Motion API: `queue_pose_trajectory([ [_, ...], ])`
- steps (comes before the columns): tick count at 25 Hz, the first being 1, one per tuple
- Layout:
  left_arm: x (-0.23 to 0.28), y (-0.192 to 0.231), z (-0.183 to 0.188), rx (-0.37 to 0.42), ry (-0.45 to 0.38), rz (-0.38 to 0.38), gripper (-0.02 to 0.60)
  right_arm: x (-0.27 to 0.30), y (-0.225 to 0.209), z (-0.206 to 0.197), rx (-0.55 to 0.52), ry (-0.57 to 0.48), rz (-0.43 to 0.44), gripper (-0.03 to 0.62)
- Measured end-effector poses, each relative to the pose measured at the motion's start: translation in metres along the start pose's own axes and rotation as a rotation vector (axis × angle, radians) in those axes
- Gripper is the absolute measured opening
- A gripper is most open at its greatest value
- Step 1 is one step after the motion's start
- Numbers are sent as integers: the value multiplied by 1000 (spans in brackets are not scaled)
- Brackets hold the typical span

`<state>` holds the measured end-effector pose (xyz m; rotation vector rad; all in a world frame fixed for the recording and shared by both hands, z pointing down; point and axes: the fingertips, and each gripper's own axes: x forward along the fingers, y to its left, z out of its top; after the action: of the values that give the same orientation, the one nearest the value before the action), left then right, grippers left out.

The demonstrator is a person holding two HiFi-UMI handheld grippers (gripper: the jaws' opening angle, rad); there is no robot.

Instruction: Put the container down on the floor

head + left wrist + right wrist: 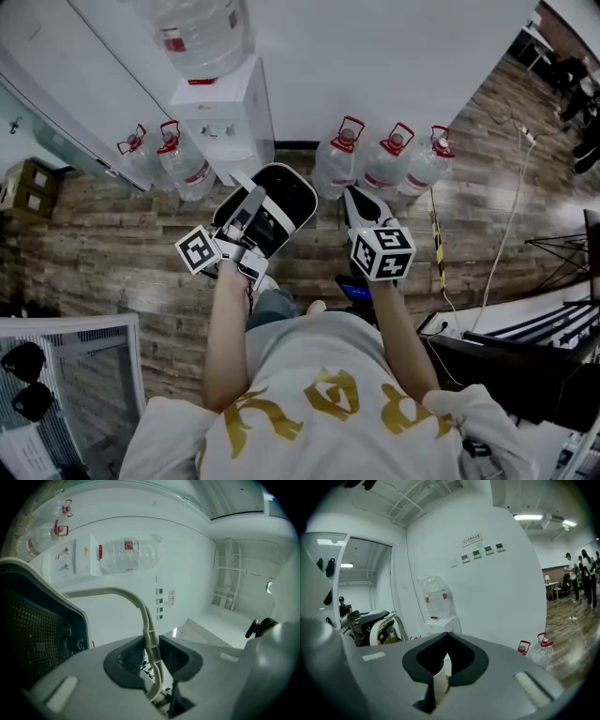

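The container [281, 206] is a black tub with a pale rim and a cream bail handle [143, 616], and it hangs above the wooden floor [94, 244] in the head view. My left gripper [152, 645] is shut on that handle, which runs up between its jaws; the tub's mesh-lined inside [33, 634] fills the left of the left gripper view. In the head view the left gripper [246, 223] sits over the tub. My right gripper [359, 199] is to the tub's right, apart from it. Its jaws [447, 637] meet at the tips. The container [370, 623] shows at left in the right gripper view.
A white water dispenser [225, 112] with a bottle on top stands against the wall straight ahead. Several water jugs [384, 159] line the floor on both sides of it. A cable [506, 244] and dark equipment [525, 356] lie at right, and a white shelf [66, 375] at lower left.
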<state>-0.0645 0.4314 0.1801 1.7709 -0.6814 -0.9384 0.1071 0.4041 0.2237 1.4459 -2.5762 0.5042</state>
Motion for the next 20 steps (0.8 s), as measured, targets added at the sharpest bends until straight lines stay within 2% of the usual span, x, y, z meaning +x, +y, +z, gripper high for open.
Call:
queue_pose_trajectory([
  [6,16,3,0,2,3,-5,95,-1,-13,4,29,-24,22,23],
  [10,34,14,2,-18,11,-6,96,5,-34,8,47,-35,-14,23],
  [20,106,92,41,-79,35,3,95,74,-95,9,35,-6,-88,23],
])
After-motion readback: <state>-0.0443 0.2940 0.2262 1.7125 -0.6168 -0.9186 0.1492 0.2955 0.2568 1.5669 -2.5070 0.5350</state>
